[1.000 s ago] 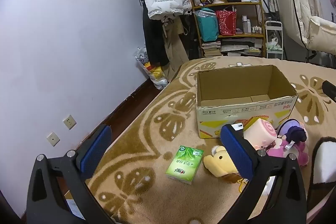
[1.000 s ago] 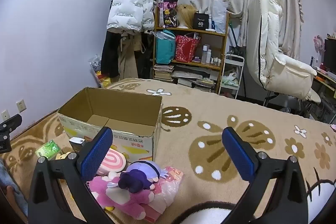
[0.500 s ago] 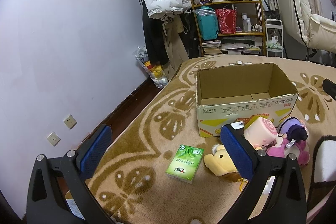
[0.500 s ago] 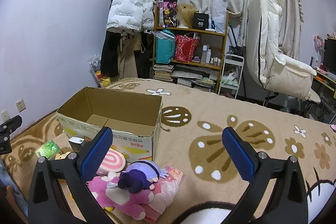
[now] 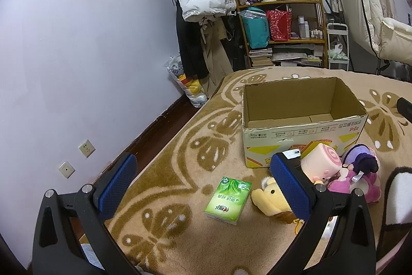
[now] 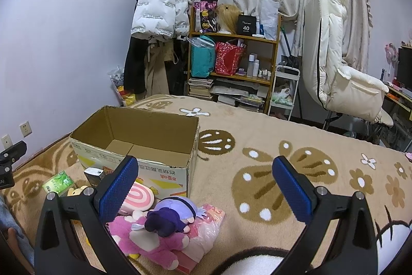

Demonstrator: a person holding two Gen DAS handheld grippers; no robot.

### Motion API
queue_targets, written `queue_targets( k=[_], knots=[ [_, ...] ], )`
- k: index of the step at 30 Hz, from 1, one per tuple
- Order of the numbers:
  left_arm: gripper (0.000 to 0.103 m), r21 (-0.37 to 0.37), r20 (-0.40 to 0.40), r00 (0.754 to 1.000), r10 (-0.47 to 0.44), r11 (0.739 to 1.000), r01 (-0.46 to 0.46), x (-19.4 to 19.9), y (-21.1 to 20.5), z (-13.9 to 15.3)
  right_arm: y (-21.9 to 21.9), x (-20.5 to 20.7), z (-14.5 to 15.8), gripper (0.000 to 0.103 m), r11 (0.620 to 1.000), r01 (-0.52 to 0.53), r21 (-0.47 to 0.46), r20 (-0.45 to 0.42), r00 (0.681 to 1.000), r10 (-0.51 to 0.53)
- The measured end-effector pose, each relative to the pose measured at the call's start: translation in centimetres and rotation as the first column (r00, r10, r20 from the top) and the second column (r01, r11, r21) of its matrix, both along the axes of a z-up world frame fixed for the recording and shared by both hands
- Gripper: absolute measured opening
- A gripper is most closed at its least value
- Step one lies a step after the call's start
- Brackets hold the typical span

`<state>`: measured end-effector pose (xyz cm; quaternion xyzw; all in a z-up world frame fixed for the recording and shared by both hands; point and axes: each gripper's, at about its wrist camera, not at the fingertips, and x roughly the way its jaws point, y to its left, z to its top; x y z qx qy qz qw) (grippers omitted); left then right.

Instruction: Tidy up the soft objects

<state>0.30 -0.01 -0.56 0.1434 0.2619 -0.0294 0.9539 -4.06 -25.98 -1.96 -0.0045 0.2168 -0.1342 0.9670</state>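
While both grippers hang above the patterned beige blanket (image 5: 180, 141), neither holds anything: the left gripper (image 5: 203, 184) has its blue-padded fingers spread wide, and the right gripper (image 6: 204, 187) is just as wide apart. An open cardboard box (image 5: 301, 130) stands on the blanket with only its bottom flaps showing inside. Against its near printed wall lie the soft toys: a pink swirl-faced plush (image 5: 322, 161), a purple-haired doll (image 6: 170, 213) lying on a magenta plush (image 6: 144, 241), and a yellow plush (image 5: 265, 197) partly hidden behind the left gripper's right finger. A green tissue pack (image 5: 228, 196) lies flat just beside the yellow plush, apart from the box. Beyond the blanket stands a cluttered wooden shelf (image 6: 231, 56)
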Motion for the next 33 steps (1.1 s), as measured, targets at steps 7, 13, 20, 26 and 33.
queue_targets(
  k=[7,13,20,26,33],
  knots=[
    [0.102,-0.002,-0.002,1.000,0.001,1.000,-0.001,0.20,0.20,-0.12,0.33,0.07,-0.31,0.103,1.000,-0.004,0.004,-0.005,1.000,0.004],
    [0.102,0.000,-0.002,1.000,0.000,1.000,0.000,0.18,0.09,-0.12,0.34,0.08,-0.29,0.103,1.000,-0.004,0.003,-0.006,1.000,0.004],
    [0.102,0.002,0.000,1.000,0.002,1.000,-0.002,0.30,0.16,-0.25,0.34,0.10,-0.29,0.103,1.000,-0.005,0.003,-0.007,1.000,0.005],
    [0.102,0.002,0.002,1.000,0.001,1.000,-0.001,0.27,0.14,-0.23,0.32,-0.01,-0.52,0.103,1.000,-0.013,0.004,-0.009,1.000,0.013],
    [0.102,0.007,0.005,1.000,-0.001,1.000,0.001,0.15,0.16,-0.14,0.34,0.05,-0.57,0.103,1.000,-0.006,0.012,-0.013,1.000,0.006]
  ],
)
